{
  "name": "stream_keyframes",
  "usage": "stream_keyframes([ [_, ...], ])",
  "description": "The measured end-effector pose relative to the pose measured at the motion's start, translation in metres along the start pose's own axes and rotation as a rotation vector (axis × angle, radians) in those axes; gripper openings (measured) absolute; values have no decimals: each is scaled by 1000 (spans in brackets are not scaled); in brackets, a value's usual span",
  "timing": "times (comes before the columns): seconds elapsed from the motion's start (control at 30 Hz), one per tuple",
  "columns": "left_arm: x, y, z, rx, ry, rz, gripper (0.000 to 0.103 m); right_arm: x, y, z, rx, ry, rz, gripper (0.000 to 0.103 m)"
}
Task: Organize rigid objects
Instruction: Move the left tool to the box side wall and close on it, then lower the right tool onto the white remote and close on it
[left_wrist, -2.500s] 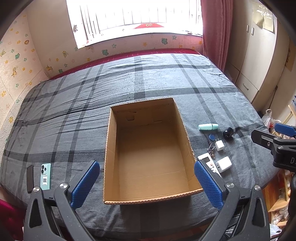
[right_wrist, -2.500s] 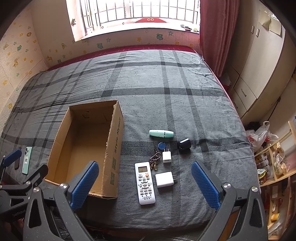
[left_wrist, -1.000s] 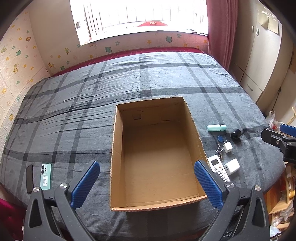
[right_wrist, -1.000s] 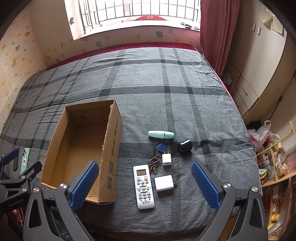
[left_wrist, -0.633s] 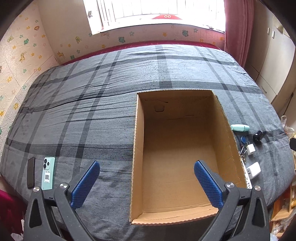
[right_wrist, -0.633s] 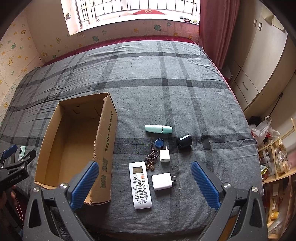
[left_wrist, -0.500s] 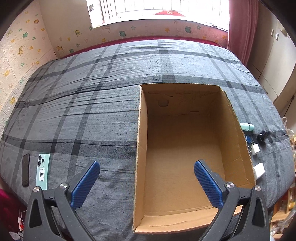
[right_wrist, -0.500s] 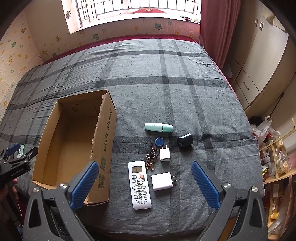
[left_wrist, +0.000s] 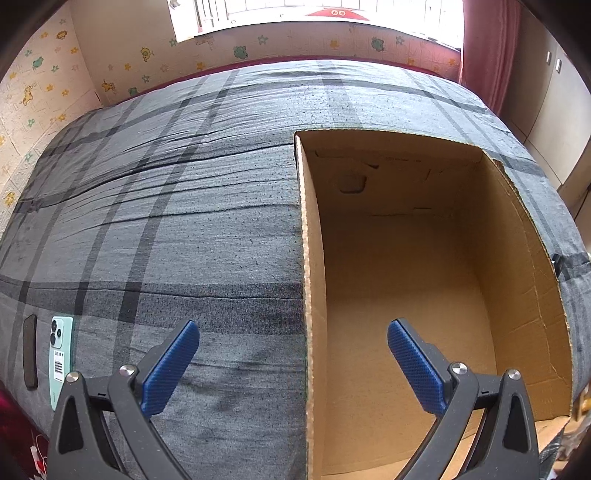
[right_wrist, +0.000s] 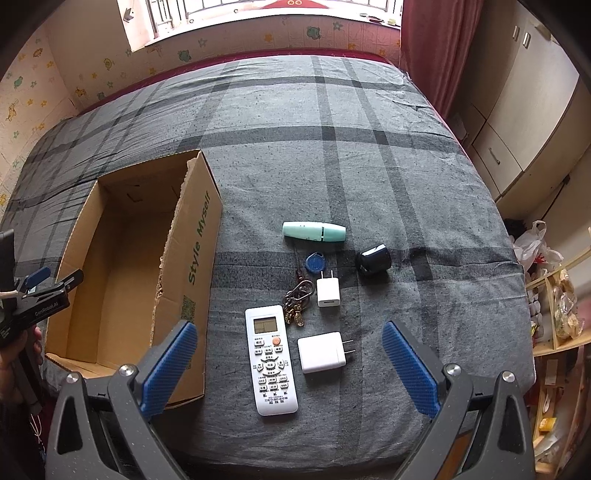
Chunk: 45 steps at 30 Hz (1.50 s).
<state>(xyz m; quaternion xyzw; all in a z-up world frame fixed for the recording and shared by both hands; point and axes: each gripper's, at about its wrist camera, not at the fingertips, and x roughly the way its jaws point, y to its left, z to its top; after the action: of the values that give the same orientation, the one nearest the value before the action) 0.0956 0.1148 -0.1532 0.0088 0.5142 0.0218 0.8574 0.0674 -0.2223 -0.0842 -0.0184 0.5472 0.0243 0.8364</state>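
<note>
While both claws hang over the near edge of the bed with the grey plaid cover, each one stands wide and holds nothing. From the left wrist view, the left claw straddles the near left wall of the open brown cardboard box, one blue finger pad over the cover, the other over the bare box floor. Well to the left of the box, near the bed's edge, lie a mint-green smartphone face down and a dark slim slab just beside it.

From the right wrist view, the right claw hangs above a white remote control with an orange button and a large white plug charger, which lie side by side to the right of the box. Beyond them are a brass keyring with a blue round fob, a small white plug charger, a black rounded cap-like object and a mint-green pen-shaped tube.
</note>
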Motion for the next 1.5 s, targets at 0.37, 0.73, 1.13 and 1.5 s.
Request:
stream_keyframes([
  [0.37,19,-1,-2,27,40,-63,34,10,5,-2,-11,18,-2,102],
  [0.73,25,-5,-6,49,51,-82,17,21,3,-6,-17,22,5,102],
  [1.13,26,-4,-4,41,56,-74,18,58,6,-26,-102,50,3,102],
  [1.5,26,-6,-4,57,51,-56,18,100,12,-56,-144,172,1,97],
])
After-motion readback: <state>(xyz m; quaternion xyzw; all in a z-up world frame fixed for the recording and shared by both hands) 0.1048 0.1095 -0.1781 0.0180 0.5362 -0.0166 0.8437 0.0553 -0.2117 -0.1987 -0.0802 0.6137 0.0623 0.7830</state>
